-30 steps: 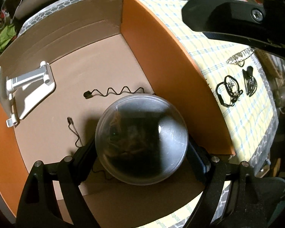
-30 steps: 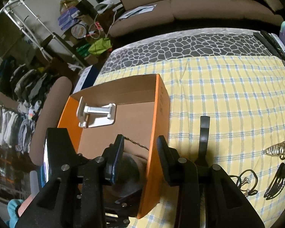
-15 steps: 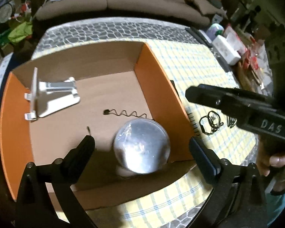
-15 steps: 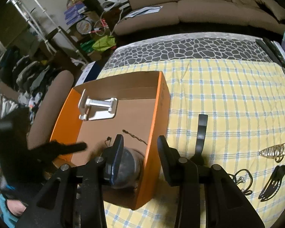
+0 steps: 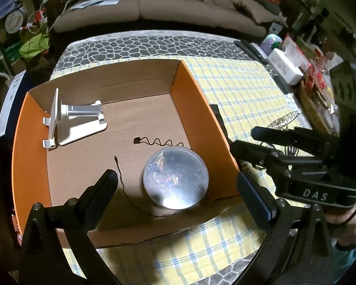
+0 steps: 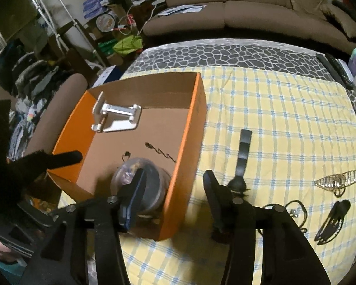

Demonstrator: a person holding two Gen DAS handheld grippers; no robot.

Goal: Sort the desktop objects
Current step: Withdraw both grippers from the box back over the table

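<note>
1. The left claw (image 5: pixel 176 181) hangs above the near end of the cardboard box (image 5: pixel 197 109), fingers spread wide and holding nothing. Directly below it, the clear round container (image 5: pixel 175 178) sits on the box floor, in the box's near right corner, just beside the orange wall.
2. The right claw (image 6: pixel 173 197) hovers over the box's right wall, partly open and empty, near the left claw.
3. Still on the checked cloth of the counter (image 6: pixel 284 123), right of the box: a black clip (image 6: pixel 242 159), black hair ties (image 6: pixel 294 212), a dark hair claw (image 6: pixel 332 220) and a gold hair clip (image 6: pixel 339 180).
4. Risk: the two claws are close, so a reach for the clip could knock the box wall or the other claw. The thin black cord (image 5: pixel 128 190) beside the container could snag.
5. One second ago the left claw gripped the container; now it has let go and risen. The white phone stand (image 5: pixel 76 121) has not moved.
</note>
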